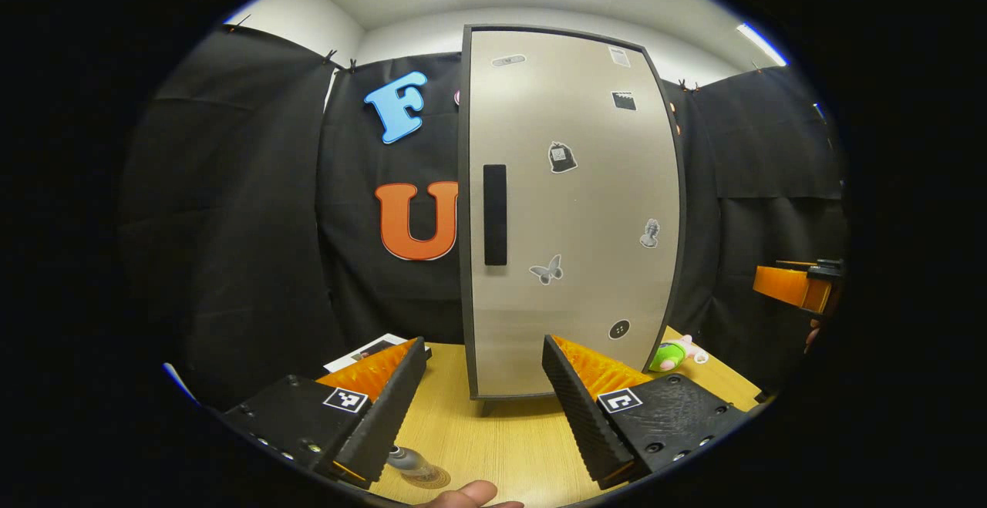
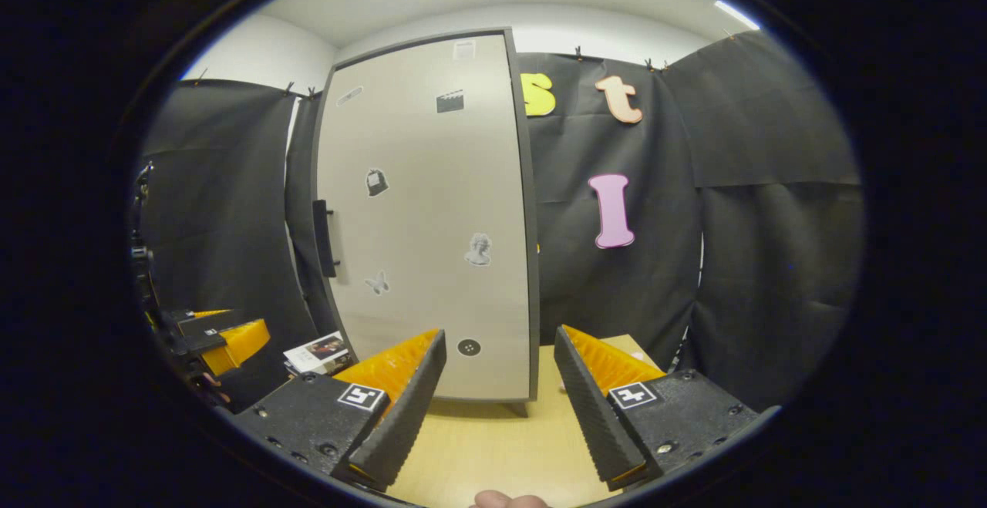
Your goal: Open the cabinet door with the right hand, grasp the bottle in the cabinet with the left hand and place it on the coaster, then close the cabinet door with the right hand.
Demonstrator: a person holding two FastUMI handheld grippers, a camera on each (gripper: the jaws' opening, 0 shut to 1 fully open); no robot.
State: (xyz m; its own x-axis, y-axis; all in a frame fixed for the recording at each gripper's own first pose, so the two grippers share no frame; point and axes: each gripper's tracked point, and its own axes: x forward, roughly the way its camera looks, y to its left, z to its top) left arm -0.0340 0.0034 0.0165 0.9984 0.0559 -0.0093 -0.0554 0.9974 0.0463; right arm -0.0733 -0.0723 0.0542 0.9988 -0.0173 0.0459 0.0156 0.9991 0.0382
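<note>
The tall grey cabinet stands on the wooden table, its door shut, with a black vertical handle near its left edge. My left gripper is open in front of the door, holding nothing. Low under its left finger, a small grey bottle rests on a round brown coaster, partly hidden by that finger. In the right gripper view the cabinet is again shut, its handle at the left edge. My right gripper is open and empty, short of the door's lower right.
A green toy lies by the cabinet's right foot and a booklet to its left. The right gripper shows far right in the left gripper view; the left gripper shows far left in the right gripper view, near the booklet.
</note>
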